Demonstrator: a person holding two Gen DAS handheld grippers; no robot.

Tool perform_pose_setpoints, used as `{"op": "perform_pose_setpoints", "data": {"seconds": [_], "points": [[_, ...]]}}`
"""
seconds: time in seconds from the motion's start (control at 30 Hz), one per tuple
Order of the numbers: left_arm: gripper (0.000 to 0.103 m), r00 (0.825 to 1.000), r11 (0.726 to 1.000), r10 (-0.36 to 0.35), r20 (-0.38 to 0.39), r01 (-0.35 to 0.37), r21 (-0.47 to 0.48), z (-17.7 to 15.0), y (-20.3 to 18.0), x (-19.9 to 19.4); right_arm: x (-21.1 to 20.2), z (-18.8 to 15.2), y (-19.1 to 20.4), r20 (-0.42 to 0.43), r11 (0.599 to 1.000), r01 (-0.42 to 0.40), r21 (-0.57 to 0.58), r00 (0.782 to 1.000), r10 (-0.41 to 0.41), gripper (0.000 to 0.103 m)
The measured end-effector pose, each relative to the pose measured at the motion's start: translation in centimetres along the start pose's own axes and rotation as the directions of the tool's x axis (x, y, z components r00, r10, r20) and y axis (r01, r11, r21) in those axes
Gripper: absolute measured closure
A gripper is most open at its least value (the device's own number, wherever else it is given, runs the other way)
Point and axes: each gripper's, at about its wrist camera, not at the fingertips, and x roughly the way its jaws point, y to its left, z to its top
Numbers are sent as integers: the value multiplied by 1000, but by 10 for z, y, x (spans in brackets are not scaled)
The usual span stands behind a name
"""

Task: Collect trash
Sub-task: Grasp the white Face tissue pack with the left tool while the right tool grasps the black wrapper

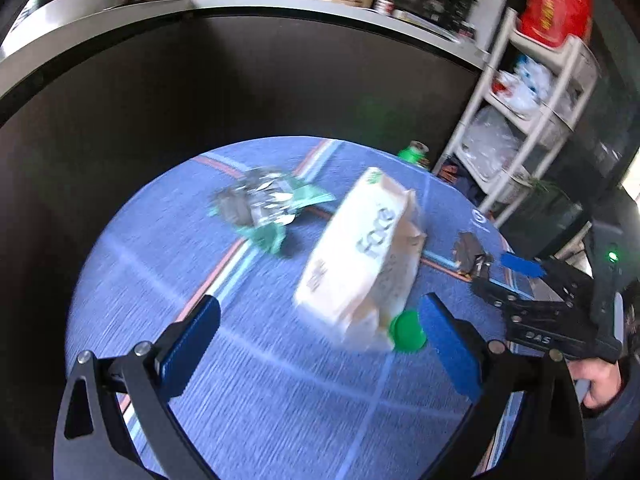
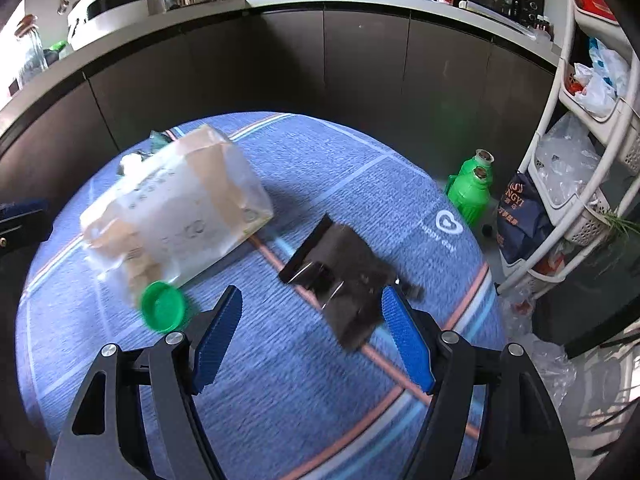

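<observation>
— Are the tongs holding anything?
— No. The left gripper (image 1: 318, 338) gapes wide, the paper bag (image 1: 362, 258) just ahead; the right gripper (image 2: 312, 334) gapes around the dark wrapper (image 2: 342, 276), grasping nothing.

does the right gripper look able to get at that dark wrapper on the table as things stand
Probably yes. The right gripper is open, and the dark wrapper lies flat on the blue tablecloth just ahead of its fingers, nothing between them. The paper bag and green cap sit off to the side.
</observation>
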Motion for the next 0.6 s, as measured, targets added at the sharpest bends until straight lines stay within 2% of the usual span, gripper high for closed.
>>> {"op": "perform_pose_setpoints", "data": {"seconds": [0.13, 0.2, 0.23, 0.27, 0.33, 0.4, 0.43, 0.5, 0.6], "points": [[4, 999, 998, 8, -35, -6, 64, 11, -7, 28, 16, 8, -4, -19, 1000, 6, -14, 1000, -6, 35], [5, 998, 998, 15, -58, -11, 66, 14, -6, 40, 24, 9, -7, -39, 1000, 13, -17, 999, -14, 37], [5, 997, 998, 5, -74, 0, 59, 16, -5, 45, 27, 10, -8, -51, 1000, 11, -16, 999, -11, 42], [6, 996, 999, -10, -90, 14, 44, 17, -3, 50, 29, 10, -9, -59, 1000, 5, -14, 998, -6, 53], [13, 993, 999, -32, -114, 34, 18, 20, 1, 58, 29, 7, -10, -62, 1000, -9, -9, 998, 8, 61], [33, 986, 998, -68, -151, 65, -23, 20, 6, 67, 24, 4, -8, -55, 1000, -19, -18, 998, 18, 78], [39, 984, 997, -78, -161, 73, -38, 20, 8, 70, 20, 2, -7, -52, 999, -28, -21, 998, 27, 78], [59, 979, 994, -98, -177, 87, -65, 19, 10, 74, 12, -2, -3, -35, 999, -41, -29, 999, 40, 79], [70, 979, 995, -90, -181, 80, -63, 14, 6, 76, -5, -11, 5, -6, 998, -57, -35, 998, 57, 80]]}}
